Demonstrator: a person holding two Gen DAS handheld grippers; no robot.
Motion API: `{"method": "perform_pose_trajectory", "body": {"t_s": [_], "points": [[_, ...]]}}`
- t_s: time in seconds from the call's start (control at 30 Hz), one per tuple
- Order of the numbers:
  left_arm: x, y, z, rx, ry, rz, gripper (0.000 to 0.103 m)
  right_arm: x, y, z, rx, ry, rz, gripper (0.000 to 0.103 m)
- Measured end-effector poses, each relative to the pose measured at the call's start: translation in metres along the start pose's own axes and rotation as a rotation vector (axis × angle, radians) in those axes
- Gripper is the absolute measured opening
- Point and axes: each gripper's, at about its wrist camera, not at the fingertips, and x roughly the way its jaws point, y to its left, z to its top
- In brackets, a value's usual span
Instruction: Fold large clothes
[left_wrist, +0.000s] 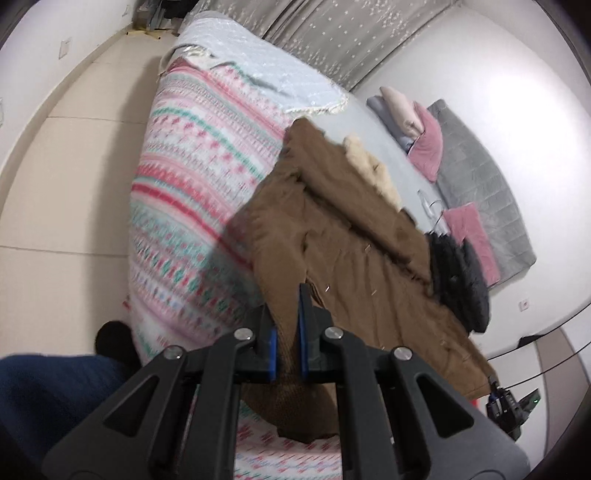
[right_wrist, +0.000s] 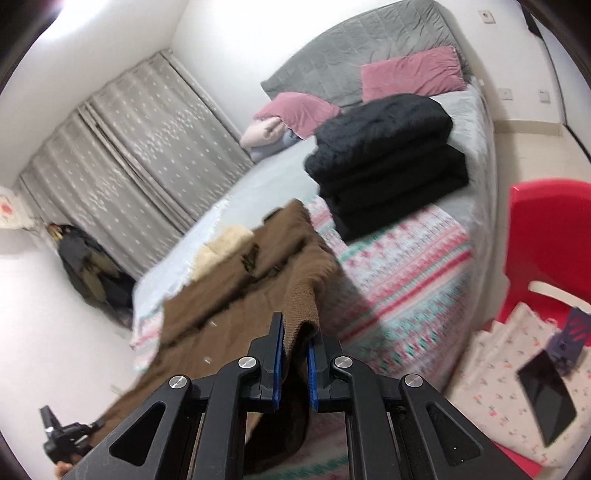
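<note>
Where the bed (left_wrist: 207, 155) fills both views, it carries a patterned blanket (right_wrist: 399, 280) in pink, teal and white stripes over a pale grey sheet (right_wrist: 266, 177), with a light blue quilted cover (left_wrist: 258, 62) lying at its far end in the left wrist view. The room has white walls, pale floor tiles (left_wrist: 74, 184) and grey curtains (right_wrist: 140, 136) with a small white print. Two pink pillows (right_wrist: 413, 72) lean against a grey quilted headboard pad (left_wrist: 476, 181), and a pale pink bundle (right_wrist: 264, 134) lies beside them. A folded stack of black clothing (right_wrist: 388, 155) sits on the bed near the pillows. A red plastic chair (right_wrist: 550, 236) stands just beside the bed; on its seat lie a floral cloth (right_wrist: 495, 380) and a dark phone (right_wrist: 548, 398). No container is in view. The brown coat (left_wrist: 351, 236), with a cream fleece lining (left_wrist: 373, 166) showing at its collar, lies spread along the bed, its near end lifted off the blanket. The left claw (left_wrist: 286, 332) points downward over the bed edge, pads closed narrowly on a knitted brown edge of the coat. The right claw (right_wrist: 295, 350) likewise angles downward, and is clamped narrowly on another knitted edge of the same coat, which drapes over and hangs between its fingers.
</note>
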Motion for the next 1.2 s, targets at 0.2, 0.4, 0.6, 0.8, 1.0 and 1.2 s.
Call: {"method": "perform_pose_trajectory", "body": {"t_s": [0.2, 0.4, 0.6, 0.8, 1.0, 1.2], "points": [[0.023, -0.022, 0.047, -0.029, 0.036, -0.027, 0.01, 0.048, 0.02, 0.048, -0.032, 0.047, 0.058, 0.01], [0.057, -0.057, 0.113, 0.0, 0.045, -0.014, 0.01, 0.108, 0.042, 0.103, -0.024, 0.092, 0.161, 0.01], [0.129, -0.109, 0.204, 0.02, 0.057, 0.048, 0.01, 0.206, 0.075, 0.181, -0.025, 0.111, 0.136, 0.01], [0.235, -0.135, 0.312, -0.008, 0.012, 0.158, 0.011, 0.342, 0.105, 0.268, 0.011, 0.095, -0.01, 0.01], [0.395, -0.108, 0.366, -0.033, 0.197, 0.26, 0.02, 0.486, 0.103, 0.311, 0.111, 0.112, -0.242, 0.013], [0.406, -0.047, 0.372, -0.198, 0.114, 0.245, 0.034, 0.565, 0.088, 0.271, -0.038, 0.282, -0.346, 0.022]]}}
